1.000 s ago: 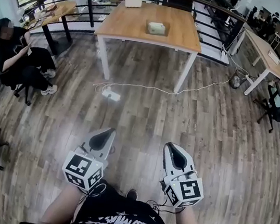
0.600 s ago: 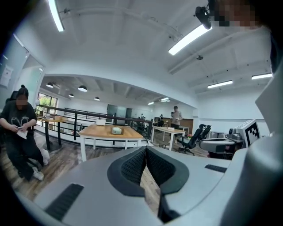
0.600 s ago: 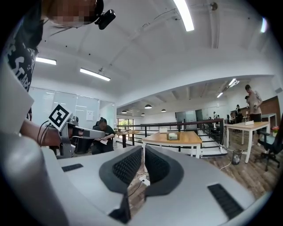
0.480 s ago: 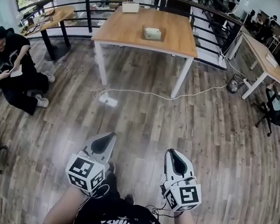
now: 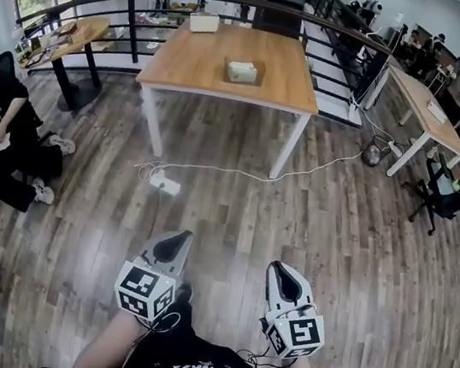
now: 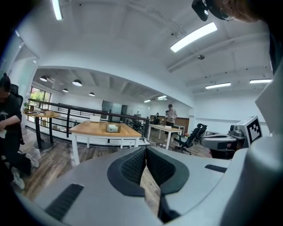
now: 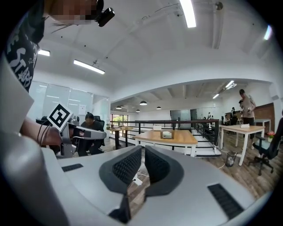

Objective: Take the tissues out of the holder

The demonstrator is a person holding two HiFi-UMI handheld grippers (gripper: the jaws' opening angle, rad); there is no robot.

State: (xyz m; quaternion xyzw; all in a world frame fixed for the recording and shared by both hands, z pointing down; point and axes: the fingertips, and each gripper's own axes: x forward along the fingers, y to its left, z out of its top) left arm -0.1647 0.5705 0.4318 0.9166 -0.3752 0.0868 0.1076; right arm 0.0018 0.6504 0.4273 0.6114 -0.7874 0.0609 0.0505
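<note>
The pale box-shaped tissue holder sits mid-way on the light wooden surface, with a white rectangular box at its far edge. A black metal railing runs behind. A white power strip lies on the plank floor in front.

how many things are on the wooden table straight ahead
2 on the wooden table: a pale box-shaped tissue holder near its middle, a white rectangular box at its far left corner.
</note>
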